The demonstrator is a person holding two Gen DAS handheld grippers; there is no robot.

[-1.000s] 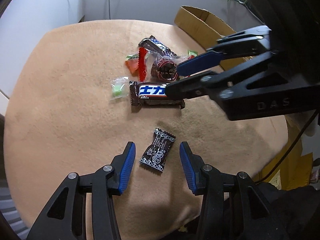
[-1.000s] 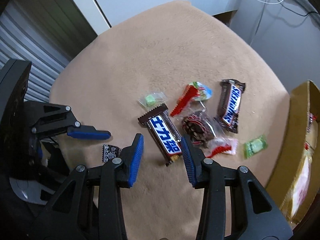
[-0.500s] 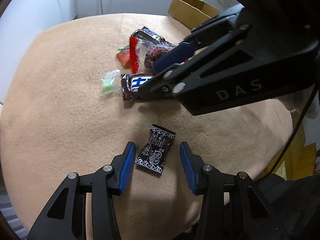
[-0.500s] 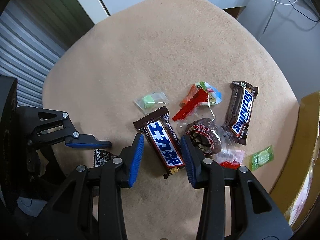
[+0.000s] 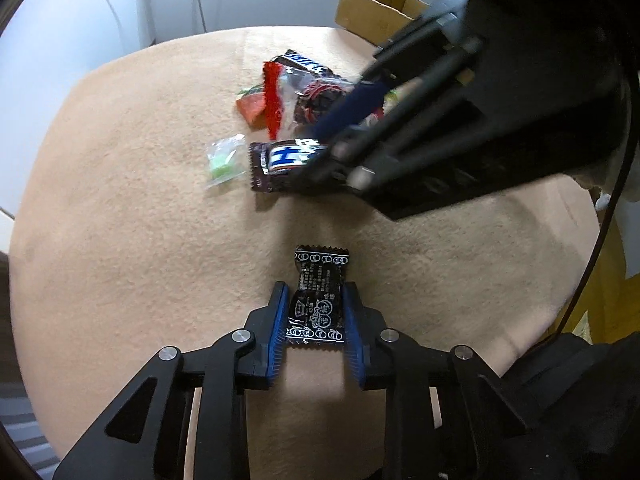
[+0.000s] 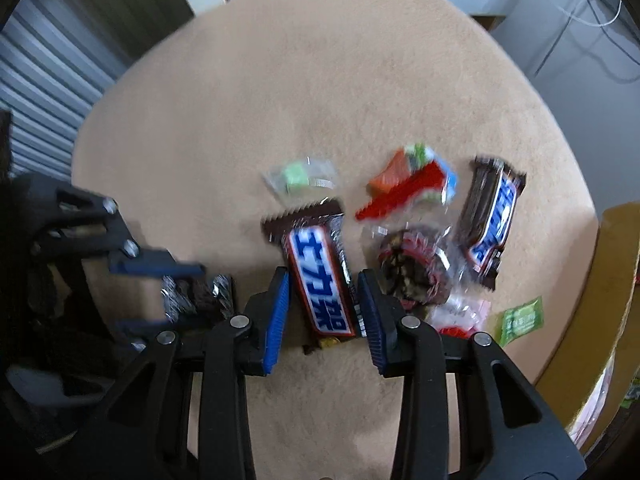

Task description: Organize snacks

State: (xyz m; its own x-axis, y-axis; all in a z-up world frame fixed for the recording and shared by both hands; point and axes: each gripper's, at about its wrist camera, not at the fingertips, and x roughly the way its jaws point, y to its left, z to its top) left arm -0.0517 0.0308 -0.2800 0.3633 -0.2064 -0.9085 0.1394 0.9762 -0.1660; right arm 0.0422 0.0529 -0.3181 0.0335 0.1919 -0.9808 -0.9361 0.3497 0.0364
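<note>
The left tool [image 5: 314, 312] pinches the black candy [image 5: 318, 300]; the right tool [image 6: 323, 304], half open, straddles the chocolate bar [image 6: 320, 276] lengthwise, seemingly untouched.

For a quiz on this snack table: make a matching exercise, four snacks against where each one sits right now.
1. black candy wrapper
2. blue-label chocolate bar
3. Snickers bar
4. green candy in clear wrap

A. between the right gripper fingers
B. beyond the chocolate bar's far end
C. pinched by the left gripper
D. nearest the cardboard box

Pairs: 1-C, 2-A, 3-D, 4-B
</note>
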